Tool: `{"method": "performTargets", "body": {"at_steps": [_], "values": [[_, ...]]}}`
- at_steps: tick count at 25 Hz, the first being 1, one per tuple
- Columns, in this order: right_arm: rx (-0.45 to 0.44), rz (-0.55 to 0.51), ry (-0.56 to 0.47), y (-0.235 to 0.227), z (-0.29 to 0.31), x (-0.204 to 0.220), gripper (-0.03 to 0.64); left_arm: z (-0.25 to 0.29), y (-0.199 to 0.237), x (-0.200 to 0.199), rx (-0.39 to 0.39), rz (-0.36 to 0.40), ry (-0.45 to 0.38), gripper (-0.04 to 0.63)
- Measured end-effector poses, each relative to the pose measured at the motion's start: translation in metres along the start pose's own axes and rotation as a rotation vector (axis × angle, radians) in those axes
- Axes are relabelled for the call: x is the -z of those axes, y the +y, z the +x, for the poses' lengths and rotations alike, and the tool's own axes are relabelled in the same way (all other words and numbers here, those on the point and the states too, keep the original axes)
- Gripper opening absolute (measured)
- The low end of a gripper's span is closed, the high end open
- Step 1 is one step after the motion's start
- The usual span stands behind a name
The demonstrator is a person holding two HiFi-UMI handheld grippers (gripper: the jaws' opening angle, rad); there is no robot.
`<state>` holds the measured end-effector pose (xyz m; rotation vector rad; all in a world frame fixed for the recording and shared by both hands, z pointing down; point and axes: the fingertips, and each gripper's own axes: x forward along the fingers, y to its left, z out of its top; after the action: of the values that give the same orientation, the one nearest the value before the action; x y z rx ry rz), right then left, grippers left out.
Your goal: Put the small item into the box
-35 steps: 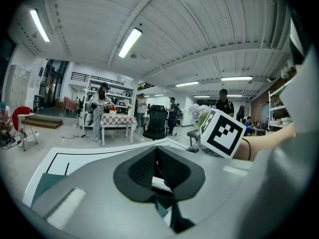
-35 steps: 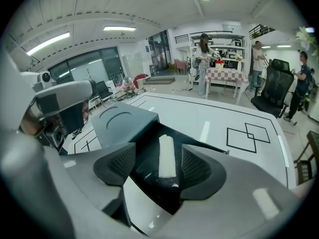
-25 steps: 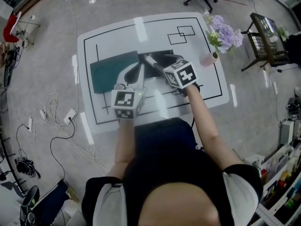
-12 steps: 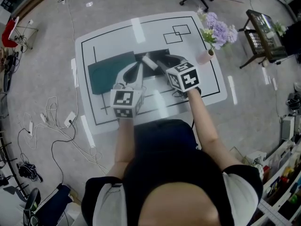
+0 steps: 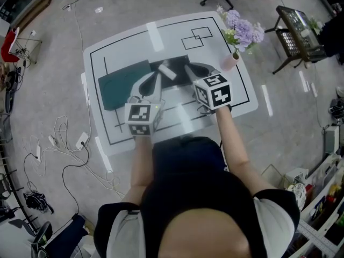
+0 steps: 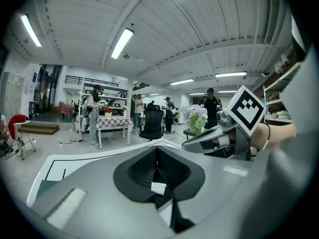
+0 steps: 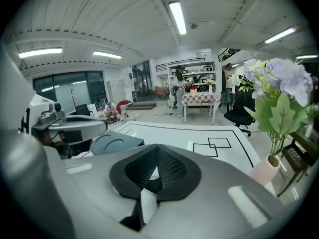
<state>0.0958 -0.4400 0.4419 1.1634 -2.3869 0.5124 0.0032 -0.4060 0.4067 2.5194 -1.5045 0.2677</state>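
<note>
Records left gripper [image 6: 157, 169] and right gripper [image 7: 157, 167] both clenched, pads pressed together, nothing certain held in either. Places the small item [image 5: 166, 71], a pale oblong piece, near the middle of the counter's [image 5: 215, 44] far edge, on a black patch [image 5: 180, 62] just right of the dark green box [image 5: 119, 85], both gripper tips close by. Cannot settle the patch as part of the box or as a mat: in the 1st case, lies as wanted already; in the 2nd, just outside. Advise slow, low tip travel near the piece, 1 gripper at a time, against a nudge or a clash of the 2. Notes vase of flowers [image 5: 230, 62] at the far right corner, a tip-over hazard; finds open room toward the far left and near right corners.
</note>
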Motion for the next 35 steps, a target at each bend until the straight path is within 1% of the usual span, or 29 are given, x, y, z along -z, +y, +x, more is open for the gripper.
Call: {"method": "performTargets", "body": {"at_steps": [2,6,8,11,15,19,23,29,35], "values": [[0.003,-0.001,-0.036,0.000,-0.008,-0.004,0.003,0.000,-0.003,-0.001,0.005,0.002,-0.004,0.009],[0.023,0.006,-0.155,-0.002,-0.026,-0.017,0.002,-0.001,-0.009,-0.003,0.017,0.010,-0.008,0.011],[0.032,0.003,-0.200,-0.001,-0.034,-0.022,0.002,-0.002,-0.012,-0.004,0.023,0.002,-0.011,0.011],[0.058,0.000,-0.252,-0.002,-0.047,-0.024,0.002,-0.003,-0.018,-0.007,0.038,-0.014,-0.023,0.011],[0.069,0.033,-0.310,-0.003,-0.061,-0.026,0.000,-0.002,-0.020,-0.010,0.040,-0.007,-0.035,0.011],[0.065,0.081,-0.340,-0.002,-0.070,-0.018,0.000,-0.003,-0.022,-0.010,0.039,-0.008,-0.038,0.011],[0.084,0.098,-0.358,-0.001,-0.076,-0.008,0.000,-0.003,-0.026,-0.007,0.049,-0.008,-0.035,0.011],[0.090,0.086,-0.364,0.004,-0.078,-0.007,0.000,-0.005,-0.030,-0.004,0.058,-0.007,-0.033,0.011],[0.083,0.072,-0.369,0.010,-0.077,-0.012,0.000,-0.008,-0.026,-0.001,0.047,-0.010,-0.031,0.009]]}}
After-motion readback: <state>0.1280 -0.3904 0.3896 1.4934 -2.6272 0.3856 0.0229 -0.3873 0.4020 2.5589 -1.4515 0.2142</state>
